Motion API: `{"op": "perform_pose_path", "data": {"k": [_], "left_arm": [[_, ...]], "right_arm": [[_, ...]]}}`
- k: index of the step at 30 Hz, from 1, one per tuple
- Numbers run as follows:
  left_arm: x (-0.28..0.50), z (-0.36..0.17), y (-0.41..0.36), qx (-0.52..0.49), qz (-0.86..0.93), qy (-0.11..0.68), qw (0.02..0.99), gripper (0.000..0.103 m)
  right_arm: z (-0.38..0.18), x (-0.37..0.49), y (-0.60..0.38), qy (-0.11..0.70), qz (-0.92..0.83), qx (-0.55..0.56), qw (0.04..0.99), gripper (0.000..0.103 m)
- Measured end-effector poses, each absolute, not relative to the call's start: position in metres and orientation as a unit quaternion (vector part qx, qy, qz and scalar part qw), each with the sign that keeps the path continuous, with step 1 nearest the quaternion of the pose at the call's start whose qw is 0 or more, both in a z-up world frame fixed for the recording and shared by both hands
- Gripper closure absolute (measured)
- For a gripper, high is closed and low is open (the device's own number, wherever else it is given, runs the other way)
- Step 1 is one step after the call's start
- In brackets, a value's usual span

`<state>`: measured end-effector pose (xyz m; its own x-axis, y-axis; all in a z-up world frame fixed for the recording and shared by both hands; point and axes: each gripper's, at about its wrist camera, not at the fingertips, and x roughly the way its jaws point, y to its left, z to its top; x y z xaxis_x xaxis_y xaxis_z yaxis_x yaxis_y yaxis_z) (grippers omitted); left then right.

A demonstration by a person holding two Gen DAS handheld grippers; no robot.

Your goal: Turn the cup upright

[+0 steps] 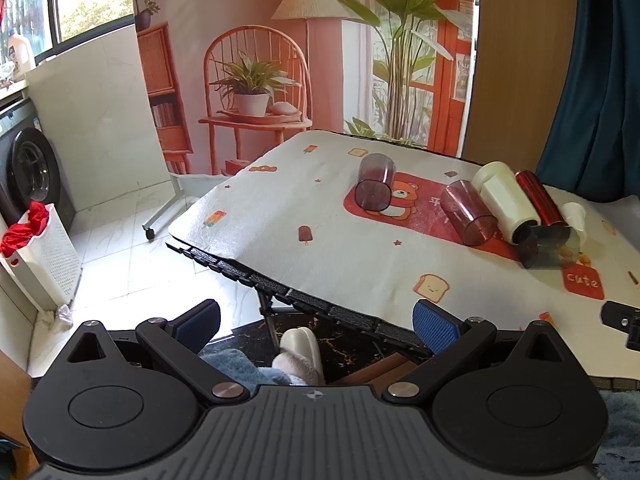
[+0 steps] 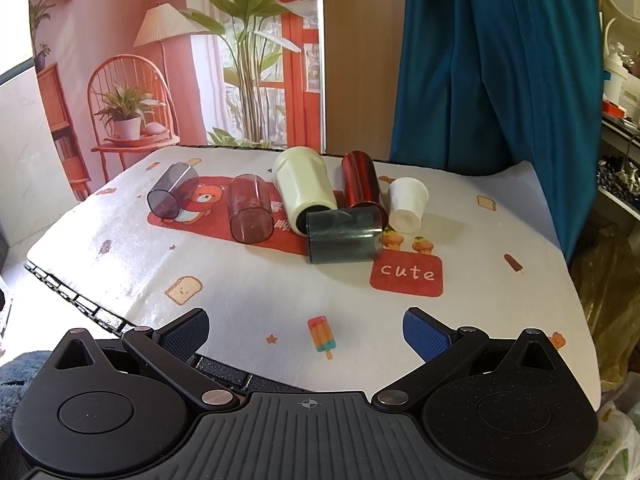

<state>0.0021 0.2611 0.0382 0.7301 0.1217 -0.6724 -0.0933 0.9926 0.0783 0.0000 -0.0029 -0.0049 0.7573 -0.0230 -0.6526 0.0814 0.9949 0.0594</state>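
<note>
Several cups lie on their sides on the table mat: a smoky clear cup at left, a reddish clear cup, a cream cup, a shiny red cup, a dark green clear cup in front, and a small white cup at right. The same cups show in the left wrist view, among them the smoky cup and the reddish cup. My left gripper is open and empty at the table's near edge. My right gripper is open and empty over the mat's front.
A teal curtain hangs behind the table at right. A white laundry basket and a washing machine stand on the floor at left. A printed backdrop stands behind the table. Cluttered shelves are at far right.
</note>
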Motion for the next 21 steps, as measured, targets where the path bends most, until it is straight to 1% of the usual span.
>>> {"op": "perform_pose_path", "data": {"k": [9,14,21], "left_arm": [[0.027,0.031,0.262,0.018,0.058,0.382,0.922,0.000],[0.052,0.024,0.258,0.006,0.057,0.406,0.912,0.000],[0.086,0.010,0.247,0.000,0.042,0.423,0.905,0.000]], "right_arm": [[-0.006,0.014,-0.003,0.340,-0.029,0.028,0.939,0.000],[-0.007,0.031,-0.009,0.338,-0.033,0.027,0.940,0.000],[-0.021,0.059,-0.017,0.349,-0.033,0.030,0.936,0.000]]}}
